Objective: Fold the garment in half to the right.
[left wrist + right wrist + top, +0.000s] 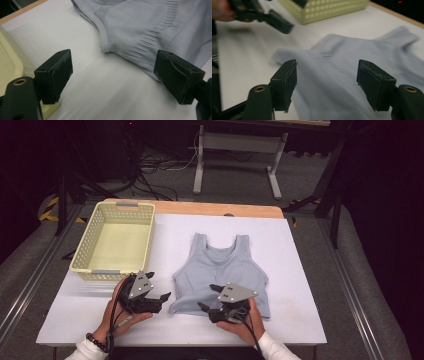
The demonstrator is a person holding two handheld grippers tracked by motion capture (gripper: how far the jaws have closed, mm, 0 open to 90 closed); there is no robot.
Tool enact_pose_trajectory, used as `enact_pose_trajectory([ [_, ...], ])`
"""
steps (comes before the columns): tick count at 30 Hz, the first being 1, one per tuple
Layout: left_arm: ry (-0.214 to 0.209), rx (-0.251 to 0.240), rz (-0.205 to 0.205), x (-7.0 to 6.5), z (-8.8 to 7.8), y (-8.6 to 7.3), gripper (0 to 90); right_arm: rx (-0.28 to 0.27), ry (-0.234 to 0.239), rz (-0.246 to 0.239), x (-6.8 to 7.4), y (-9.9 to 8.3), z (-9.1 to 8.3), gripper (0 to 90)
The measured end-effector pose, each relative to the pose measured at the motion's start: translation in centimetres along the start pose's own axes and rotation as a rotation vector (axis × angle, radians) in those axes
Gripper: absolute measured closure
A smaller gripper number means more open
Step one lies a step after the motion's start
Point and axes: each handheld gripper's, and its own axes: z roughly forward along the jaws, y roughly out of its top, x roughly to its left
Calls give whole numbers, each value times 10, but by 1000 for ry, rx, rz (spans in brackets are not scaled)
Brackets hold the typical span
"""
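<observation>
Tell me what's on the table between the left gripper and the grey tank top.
Nothing: in the high view, just a bare strip of white table cover separates the left gripper from the tank top.

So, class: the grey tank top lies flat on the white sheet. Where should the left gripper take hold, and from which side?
The tank top is best gripped at its lower left hem corner, which lies free nearest the open left gripper, probably coming in low from the left.

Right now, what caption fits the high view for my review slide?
Two open claws, left and right, flank the hem of a grey-blue tank top beside a cream basket.
</observation>
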Motion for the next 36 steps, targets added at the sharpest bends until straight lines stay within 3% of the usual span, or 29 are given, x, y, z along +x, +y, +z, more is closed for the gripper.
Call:
enact_pose_trajectory([
  [7,2,9,-21,2,3,-1,165,59,83,-105,33,5,36,378],
  [9,6,17,-12,2,3,-1,165,69,75,-119,36,8,44,377],
  [17,-1,21,-31,4,5,-2,165,26,39,-137,43,24,51,328],
  [19,-3,23,-41,4,6,-1,165,40,29,-137,42,24,54,338],
  [22,-4,23,-46,3,9,0,166,106,52,-112,41,18,62,349],
  [27,-22,27,-54,-2,18,5,178,207,79,-109,39,9,74,421],
  [29,-23,37,-45,-5,24,7,179,206,73,-103,37,8,74,455],
  [33,-39,55,-87,-7,38,10,191,200,37,-111,39,7,74,542],
  [36,-19,75,-90,-9,47,12,200,184,-17,-144,42,4,71,735],
])
